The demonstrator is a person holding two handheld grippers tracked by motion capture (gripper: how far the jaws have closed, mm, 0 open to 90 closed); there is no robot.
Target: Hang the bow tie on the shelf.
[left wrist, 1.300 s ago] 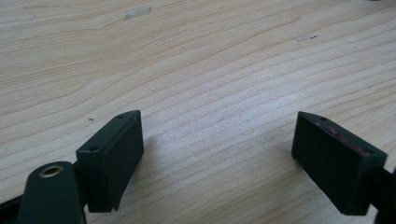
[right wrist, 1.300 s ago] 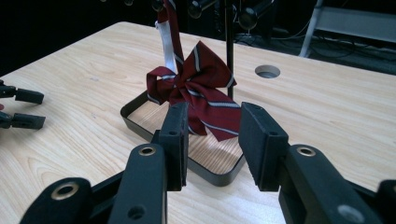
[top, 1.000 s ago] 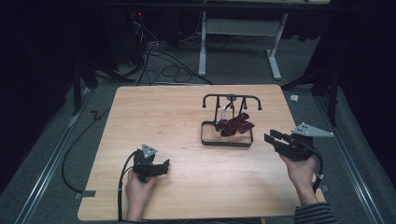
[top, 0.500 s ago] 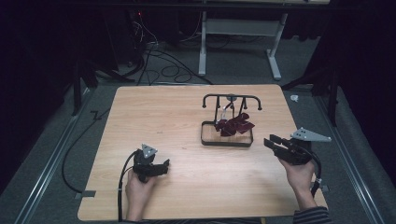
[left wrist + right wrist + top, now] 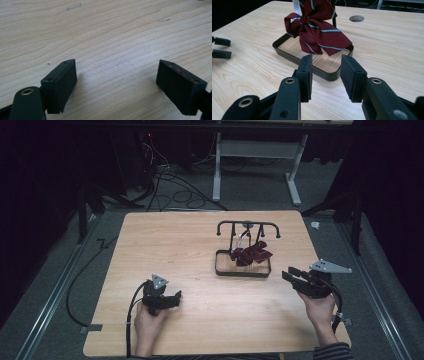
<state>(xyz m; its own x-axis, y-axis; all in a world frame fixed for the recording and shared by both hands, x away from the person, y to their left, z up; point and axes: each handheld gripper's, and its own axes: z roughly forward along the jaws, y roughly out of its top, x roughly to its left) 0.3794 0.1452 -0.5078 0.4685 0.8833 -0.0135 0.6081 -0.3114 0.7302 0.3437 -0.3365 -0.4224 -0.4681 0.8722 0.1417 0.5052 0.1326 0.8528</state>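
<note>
two hand-held grippers sit over a wooden table (image 5: 200,320), seen first from the high view: the left gripper (image 5: 176,296) rests low near the front left, its jaws pointing right, and the right gripper (image 5: 289,274) hovers at the front right, its jaws pointing left toward a black stand (image 5: 242,270). a dark red striped tie (image 5: 251,254) hangs bunched from the stand's top bar down toward the tray at its base. the tie lies just up and to the left of the right gripper, which is much the nearer of the two; the left gripper is well apart from it. in the left gripper view, the left gripper (image 5: 117,86) has its jaws spread wide with nothing but bare wood between them. in the right gripper view, the right gripper (image 5: 326,75) points straight at the tie (image 5: 319,30), jaws about half open, having just opened a little, and holding nothing. the tie hangs near, beyond the tray's front rim, its long axis running top to bottom, its broad pointed end aimed down and to the right.
</note>
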